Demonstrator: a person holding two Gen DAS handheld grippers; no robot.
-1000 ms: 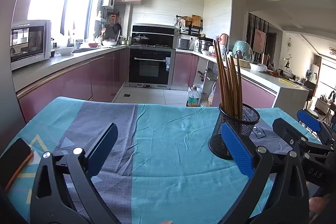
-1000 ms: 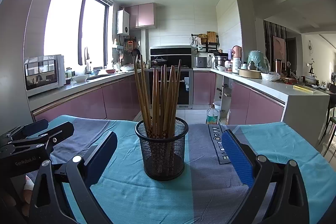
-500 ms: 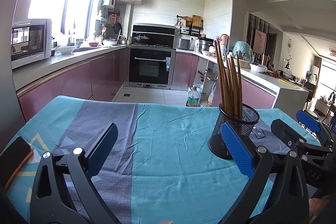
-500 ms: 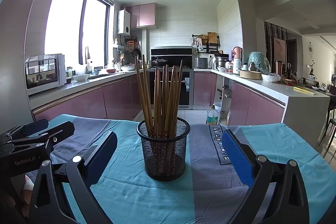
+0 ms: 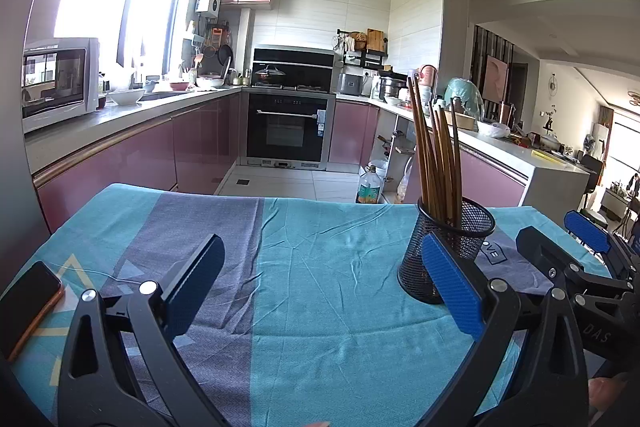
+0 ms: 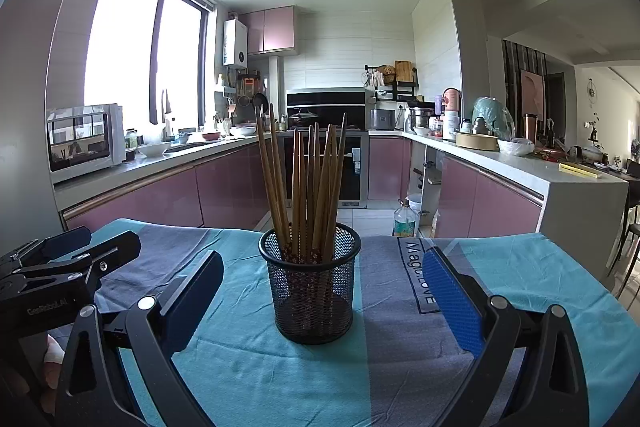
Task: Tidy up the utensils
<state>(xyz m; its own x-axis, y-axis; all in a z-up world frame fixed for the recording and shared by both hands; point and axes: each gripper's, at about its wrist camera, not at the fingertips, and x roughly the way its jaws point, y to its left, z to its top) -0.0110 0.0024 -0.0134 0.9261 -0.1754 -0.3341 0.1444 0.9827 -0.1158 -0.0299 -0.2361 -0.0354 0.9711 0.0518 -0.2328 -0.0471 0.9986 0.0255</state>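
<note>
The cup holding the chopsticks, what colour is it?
Black. The wire-mesh cup shows best in the right wrist view, with brown chopsticks standing inside.

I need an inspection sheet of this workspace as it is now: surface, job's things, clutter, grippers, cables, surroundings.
Surface: table under a teal and grey tablecloth, wrinkled.
Job's things: brown chopsticks standing in a black mesh holder, upright.
Clutter: phone at the cloth's left edge.
Grippers: left gripper and right gripper, jaws open, both empty; the holder stands ahead of the right one.
Cables: nothing seen.
Surroundings: kitchen with pink cabinets, oven, microwave.
</note>
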